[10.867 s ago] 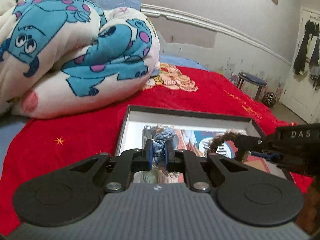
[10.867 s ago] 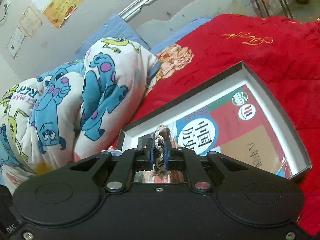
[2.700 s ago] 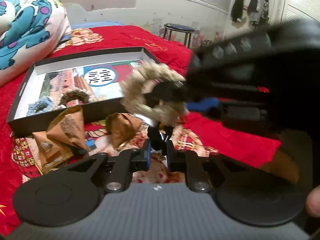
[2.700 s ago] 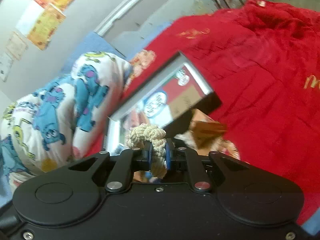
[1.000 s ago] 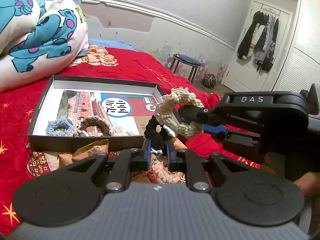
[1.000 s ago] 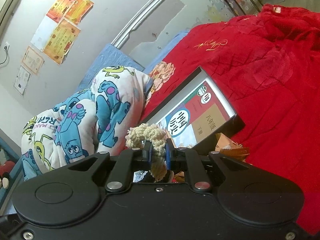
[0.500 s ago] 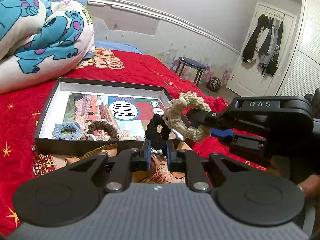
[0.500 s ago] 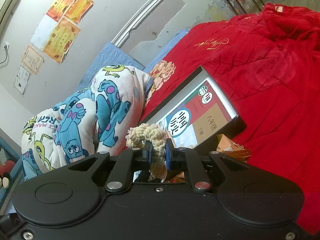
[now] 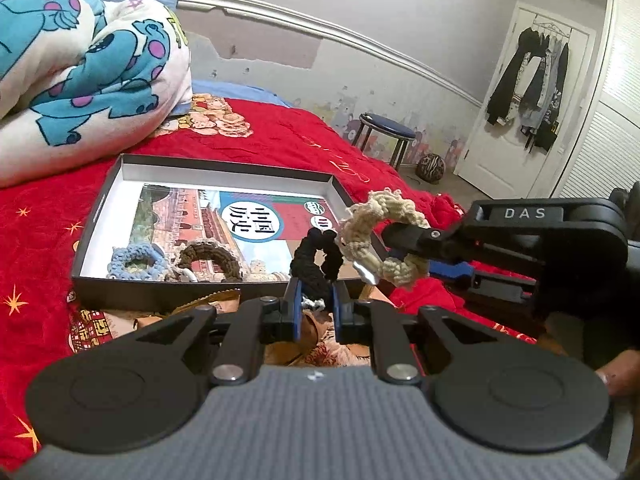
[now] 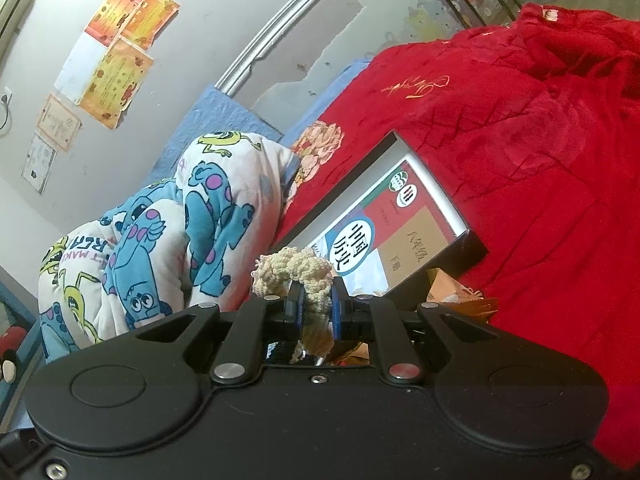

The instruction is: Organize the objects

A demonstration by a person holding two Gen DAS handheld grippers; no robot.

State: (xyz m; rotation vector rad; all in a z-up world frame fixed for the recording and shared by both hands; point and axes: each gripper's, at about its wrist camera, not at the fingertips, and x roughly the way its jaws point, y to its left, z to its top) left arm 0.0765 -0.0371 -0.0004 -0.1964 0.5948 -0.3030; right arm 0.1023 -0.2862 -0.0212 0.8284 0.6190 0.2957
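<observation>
A shallow black box (image 9: 100, 208) with a book laid inside lies on the red bedspread. A blue crocheted scrunchie (image 9: 138, 263) and a brown one (image 9: 210, 258) rest in its near left part. My left gripper (image 9: 316, 300) is shut on a black scrunchie (image 9: 316, 260), held above the box's near edge. My right gripper (image 10: 316, 306) is shut on a cream scrunchie (image 10: 298, 270). In the left wrist view that cream scrunchie (image 9: 376, 240) hangs over the box's near right corner, just right of the black one.
Brown snack packets (image 9: 216, 300) lie on a patterned cloth in front of the box. A folded monster-print quilt (image 9: 80, 80) is piled behind the box on the left. A blue stool (image 9: 386, 130) and a door stand beyond the bed.
Both grippers have moved closer to the box while holding their scrunchies. The box looks nearer and larger in both views.
</observation>
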